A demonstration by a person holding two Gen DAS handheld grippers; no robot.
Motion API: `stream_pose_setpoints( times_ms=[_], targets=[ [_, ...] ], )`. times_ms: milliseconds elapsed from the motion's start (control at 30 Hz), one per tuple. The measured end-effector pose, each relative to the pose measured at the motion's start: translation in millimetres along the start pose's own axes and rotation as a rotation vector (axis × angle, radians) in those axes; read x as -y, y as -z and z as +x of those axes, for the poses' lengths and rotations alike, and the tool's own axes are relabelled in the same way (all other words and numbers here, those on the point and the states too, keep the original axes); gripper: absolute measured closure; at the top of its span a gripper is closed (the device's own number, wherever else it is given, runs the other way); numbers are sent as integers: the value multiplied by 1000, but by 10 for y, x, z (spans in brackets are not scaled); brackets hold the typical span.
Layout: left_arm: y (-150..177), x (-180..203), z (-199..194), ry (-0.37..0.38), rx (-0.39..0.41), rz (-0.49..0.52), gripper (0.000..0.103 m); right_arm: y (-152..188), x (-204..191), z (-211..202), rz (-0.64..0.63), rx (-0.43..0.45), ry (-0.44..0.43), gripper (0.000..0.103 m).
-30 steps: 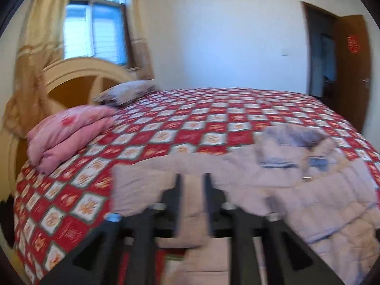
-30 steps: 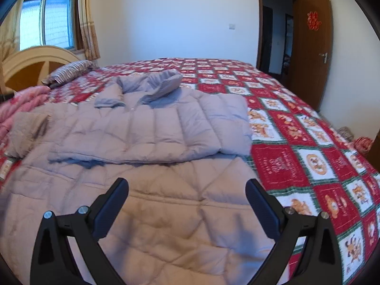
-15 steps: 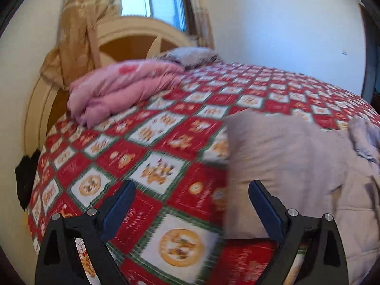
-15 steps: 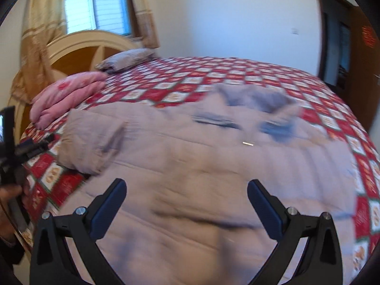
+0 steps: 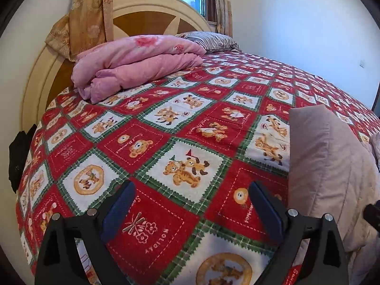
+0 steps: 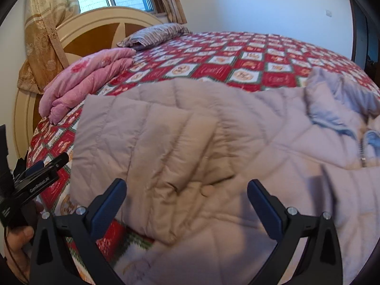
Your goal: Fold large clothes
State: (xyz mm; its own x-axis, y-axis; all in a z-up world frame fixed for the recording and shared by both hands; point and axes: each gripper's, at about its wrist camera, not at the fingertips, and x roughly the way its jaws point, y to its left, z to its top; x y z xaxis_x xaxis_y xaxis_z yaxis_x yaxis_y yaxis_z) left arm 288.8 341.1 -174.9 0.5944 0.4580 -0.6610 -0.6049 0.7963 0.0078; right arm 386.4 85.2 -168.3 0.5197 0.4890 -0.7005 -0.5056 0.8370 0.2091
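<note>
The quilted jacket (image 6: 213, 147) lies spread on the bed (image 5: 166, 128), looking puffy, light and slippery, likely best pinched at its sleeve (image 5: 325, 166) or hem, while left gripper (image 5: 190, 211) and right gripper (image 6: 187, 204) both gape empty.

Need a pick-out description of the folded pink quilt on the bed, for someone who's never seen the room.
Start at the round cream headboard at the head of the bed. On the red checked bedspread right below it lies the pink quilt, folded into a thick bundle. The striped pillow beside it is grey, and the puffy coat further down is pale lilac.
</note>
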Motion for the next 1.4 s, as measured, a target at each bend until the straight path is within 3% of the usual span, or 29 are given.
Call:
stream_pose_setpoints(
  times_ms=[33, 67, 100, 133, 167, 200, 400, 733, 967, 1167, 1233, 1267, 1300, 1367, 1400],
  targets=[
    [-6, 10, 10, 4, -2, -1, 7, -3, -14, 45, 1, -7, -1, 10],
    [-12, 41, 15, 10, -8, -1, 7, -3, -42, 111, -6, -31, -6, 26],
    [-16, 62, 8, 16, -11, 0, 7, -6, -76, 164, -20, -55, -14, 61],
    [-19, 102, -20, 28, -9, 3, 7, -1, -112, 203, -42, -79, -19, 80],
    [-22, 141, -64, 42, -4, 9, 7, 18, -152, 195, -65, -86, -12, 88],
    [-20, 169, -98, 51, 1, 15, 7, 39, -186, 144, -86, -71, 1, 91],
    [-97, 426, -485, 114, 57, 37, 7, 119, -113, -438, -144, 32, 43, 92],
    [-44, 1450, -1057, 241, 98, 178, 7, 303, 920, -1363, -91, 104, 231, 92],
    [164, 2147, -1095, 245, 58, 295, 7, 478, 1652, -1646, 13, 92, 337, 92],
    [294, 2429, -1067, 220, 52, 370, 7, 702, 2073, -1680, 89, 46, 375, 92],
    [280, 2472, -1038, 220, 43, 370, 7, 787, 2170, -1658, 103, 13, 370, 88],
    [252, 2490, -1034, 224, 43, 363, 7, 820, 2215, -1651, 114, 4, 372, 79],
    [233, 2506, -1038, 224, 47, 357, 7, 850, 2252, -1677, 130, 11, 385, 62],
    [140, 2553, -1070, 248, 63, 334, 7, 887, 2323, -1792, 178, 42, 412, 42],
    [108, 2592, -1097, 263, 72, 327, 7, 892, 2339, -1867, 199, 67, 419, 42]
  ],
)
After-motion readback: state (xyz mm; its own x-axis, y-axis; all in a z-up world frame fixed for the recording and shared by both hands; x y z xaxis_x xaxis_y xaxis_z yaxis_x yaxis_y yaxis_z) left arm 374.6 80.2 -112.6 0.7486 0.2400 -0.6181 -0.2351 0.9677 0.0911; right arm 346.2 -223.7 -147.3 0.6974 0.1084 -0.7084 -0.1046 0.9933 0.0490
